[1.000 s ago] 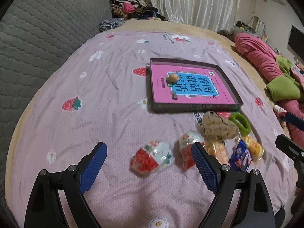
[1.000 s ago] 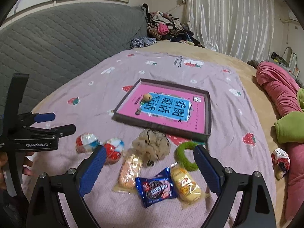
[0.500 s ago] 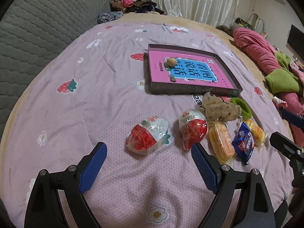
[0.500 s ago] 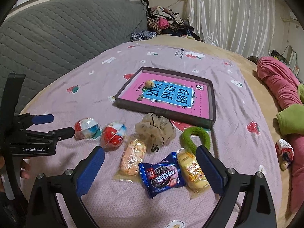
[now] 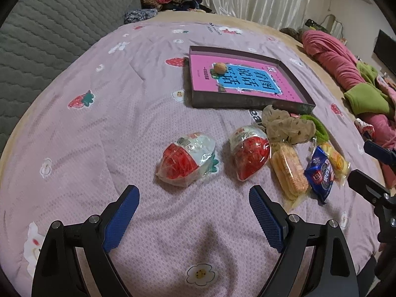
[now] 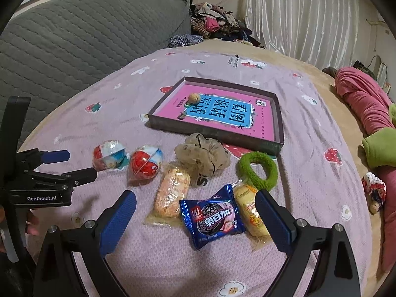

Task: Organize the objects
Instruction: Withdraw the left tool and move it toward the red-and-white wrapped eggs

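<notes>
A dark box (image 5: 247,100) (image 6: 212,132) with a pink book and a walnut (image 5: 220,68) lies on the purple bedspread. In front of it lie two red-and-white egg packets (image 5: 186,162) (image 5: 250,152) (image 6: 110,154) (image 6: 146,162), an orange wafer packet (image 5: 288,170) (image 6: 172,194), a blue cookie packet (image 5: 320,170) (image 6: 210,217), a yellow cake packet (image 6: 250,211), a beige scrunchie (image 6: 201,154) and a green hair ring (image 6: 257,170). My left gripper (image 5: 194,214) is open, just short of the left egg. My right gripper (image 6: 195,217) is open over the blue cookie packet.
A grey quilted headboard (image 6: 74,47) runs along the left. Pink and green bedding (image 5: 346,74) lies at the right. A pile of clothes (image 6: 215,24) sits at the back by the curtain. The left gripper's body (image 6: 42,183) shows at the right view's left edge.
Both grippers have moved forward and down toward the snacks. The left now sits close behind the left egg; the right has come over the cookie packet. Both stay open.
</notes>
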{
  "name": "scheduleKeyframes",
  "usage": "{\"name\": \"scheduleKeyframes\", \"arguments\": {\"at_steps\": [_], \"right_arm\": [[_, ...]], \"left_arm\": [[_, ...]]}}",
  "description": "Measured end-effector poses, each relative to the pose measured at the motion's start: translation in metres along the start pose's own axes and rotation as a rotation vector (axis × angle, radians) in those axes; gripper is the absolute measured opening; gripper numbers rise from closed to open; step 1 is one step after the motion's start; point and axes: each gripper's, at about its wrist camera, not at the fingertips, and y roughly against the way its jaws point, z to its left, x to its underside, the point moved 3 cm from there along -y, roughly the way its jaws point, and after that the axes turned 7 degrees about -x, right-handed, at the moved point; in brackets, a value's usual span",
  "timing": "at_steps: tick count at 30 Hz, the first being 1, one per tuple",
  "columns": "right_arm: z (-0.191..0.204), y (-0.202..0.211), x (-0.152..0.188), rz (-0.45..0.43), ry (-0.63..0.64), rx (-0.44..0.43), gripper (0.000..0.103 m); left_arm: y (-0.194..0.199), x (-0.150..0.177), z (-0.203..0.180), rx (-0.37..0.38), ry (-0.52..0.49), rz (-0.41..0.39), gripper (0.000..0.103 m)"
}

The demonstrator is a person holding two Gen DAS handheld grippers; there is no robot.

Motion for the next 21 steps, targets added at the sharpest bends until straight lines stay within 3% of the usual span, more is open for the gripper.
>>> {"name": "scheduleKeyframes", "arguments": {"at_steps": [21], "right_arm": [[-0.005,-0.025,-0.003,0.033,0.025,0.023,0.097]], "left_arm": [[-0.02,-0.004,0.004,-0.017,-0.026,0.004,0.091]]}}
